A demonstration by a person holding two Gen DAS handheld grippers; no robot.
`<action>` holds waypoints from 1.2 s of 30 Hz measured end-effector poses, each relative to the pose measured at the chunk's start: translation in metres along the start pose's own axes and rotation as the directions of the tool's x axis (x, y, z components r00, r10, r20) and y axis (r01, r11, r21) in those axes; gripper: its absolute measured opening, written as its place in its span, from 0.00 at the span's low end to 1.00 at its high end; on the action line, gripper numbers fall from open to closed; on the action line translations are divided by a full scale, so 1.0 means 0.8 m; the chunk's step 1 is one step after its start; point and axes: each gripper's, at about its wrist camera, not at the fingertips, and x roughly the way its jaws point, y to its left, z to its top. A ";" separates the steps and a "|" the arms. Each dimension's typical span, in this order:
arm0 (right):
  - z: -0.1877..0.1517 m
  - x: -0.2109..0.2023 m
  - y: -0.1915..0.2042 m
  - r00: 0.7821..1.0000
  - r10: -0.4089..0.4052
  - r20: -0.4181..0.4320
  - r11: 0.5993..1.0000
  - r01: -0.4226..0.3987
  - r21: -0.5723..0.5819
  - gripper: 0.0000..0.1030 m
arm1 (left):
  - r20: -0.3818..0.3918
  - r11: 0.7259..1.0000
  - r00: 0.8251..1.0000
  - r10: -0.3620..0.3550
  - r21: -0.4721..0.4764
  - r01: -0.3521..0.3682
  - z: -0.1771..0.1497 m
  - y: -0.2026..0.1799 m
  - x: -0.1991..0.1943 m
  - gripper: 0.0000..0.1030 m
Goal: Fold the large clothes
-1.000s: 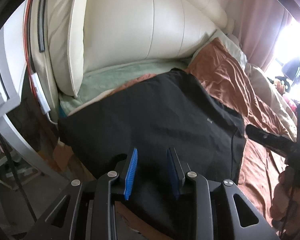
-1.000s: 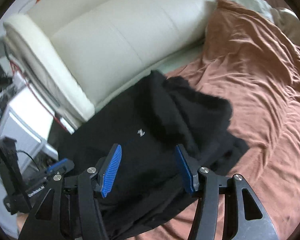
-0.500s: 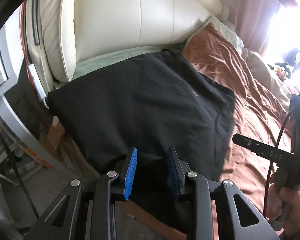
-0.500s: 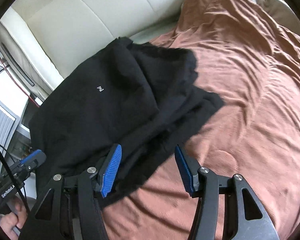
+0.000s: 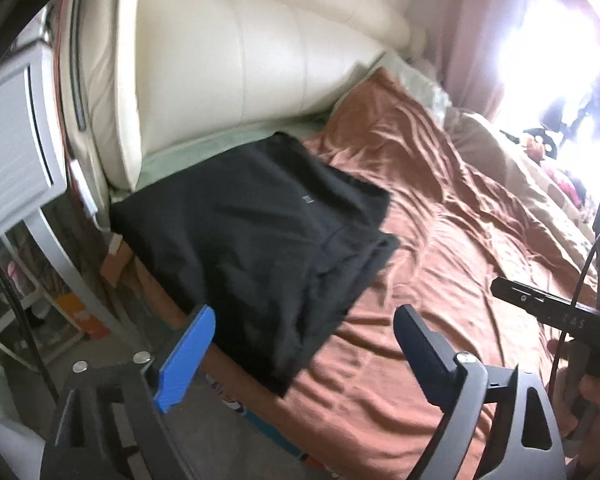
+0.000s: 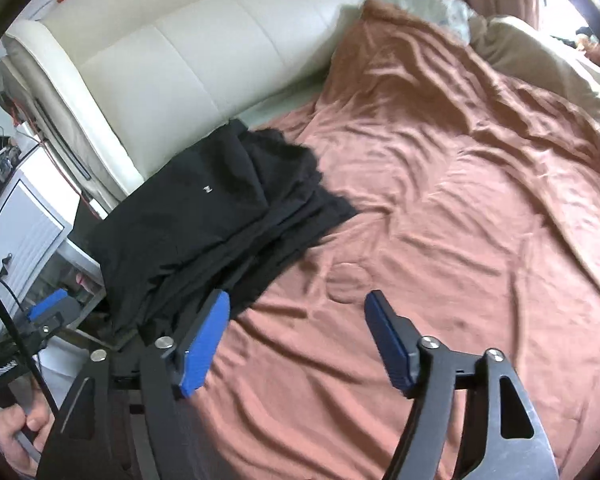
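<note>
Folded black garment [image 6: 220, 216] on brown bedspread [image 6: 440, 220]; small white logo [image 6: 207, 189], unreadable. Left gripper [image 5: 304, 344] and right gripper [image 6: 296, 332] just opening wide, empty.

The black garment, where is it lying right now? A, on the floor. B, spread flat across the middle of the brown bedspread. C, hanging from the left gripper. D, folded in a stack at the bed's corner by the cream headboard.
D: the black garment sits folded in layers at the corner of the brown bedspread, beside the cream headboard; neither gripper holds it.
</note>
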 end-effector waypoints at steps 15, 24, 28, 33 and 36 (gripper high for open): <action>-0.095 -0.193 -0.034 0.986 -0.113 0.123 0.993 0.107 0.056 1.00 | 0.065 0.993 0.994 -0.083 0.084 0.078 -0.045 -0.073 -0.095 1.00; -0.171 -0.287 -0.049 0.970 -0.183 0.162 0.979 0.166 0.117 1.00 | 0.087 0.978 0.984 -0.159 0.154 0.144 -0.081 -0.111 -0.148 1.00; -0.208 -0.327 -0.047 0.959 -0.220 0.180 0.970 0.196 0.141 1.00 | 0.095 0.967 0.976 -0.195 0.184 0.175 -0.100 -0.122 -0.176 1.00; -0.262 -0.379 -0.039 0.939 -0.257 0.226 0.963 0.229 0.144 1.00 | 0.117 0.956 0.966 -0.230 0.213 0.202 -0.124 -0.127 -0.216 1.00; -0.290 -0.402 -0.035 0.931 -0.274 0.242 0.958 0.243 0.151 1.00 | 0.128 0.948 0.959 -0.253 0.233 0.219 -0.142 -0.130 -0.240 1.00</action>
